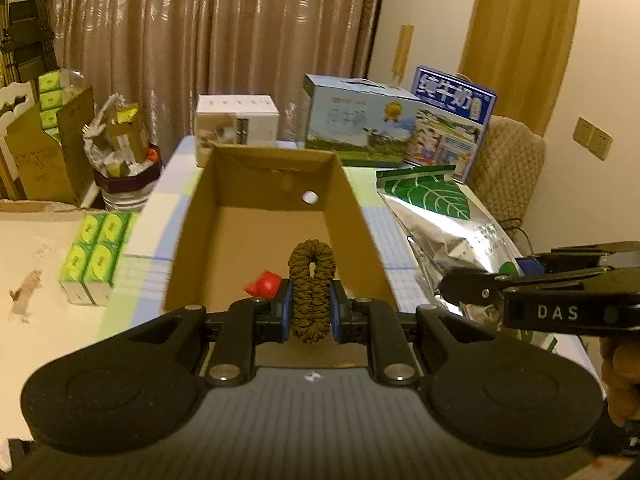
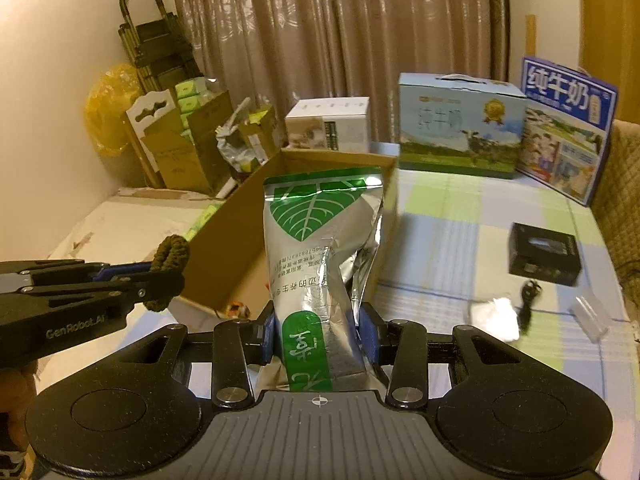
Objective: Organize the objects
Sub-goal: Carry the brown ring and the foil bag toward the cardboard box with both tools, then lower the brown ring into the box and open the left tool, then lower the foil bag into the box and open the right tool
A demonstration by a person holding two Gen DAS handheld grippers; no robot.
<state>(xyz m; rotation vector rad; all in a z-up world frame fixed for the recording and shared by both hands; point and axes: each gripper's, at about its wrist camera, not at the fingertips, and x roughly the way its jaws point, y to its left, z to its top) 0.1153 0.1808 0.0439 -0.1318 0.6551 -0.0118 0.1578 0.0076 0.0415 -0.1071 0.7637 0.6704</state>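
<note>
Overhead, drawn brown curtains (image 1: pixel 208 40) behind a checked tablecloth (image 2: pixel 460 220), cardboard box (image 1: pixel 352 216) centred

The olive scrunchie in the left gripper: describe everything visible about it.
The scrunchie is a ruffled ring of dull olive-brown fabric, soft-looking and squeezed into a narrow upright loop. The left gripper is shut on it, blue pads pressing both sides. It hangs above the near edge of the open cardboard box, touching nothing else. From the right wrist view, it sticks out above and below the fingers.
</note>
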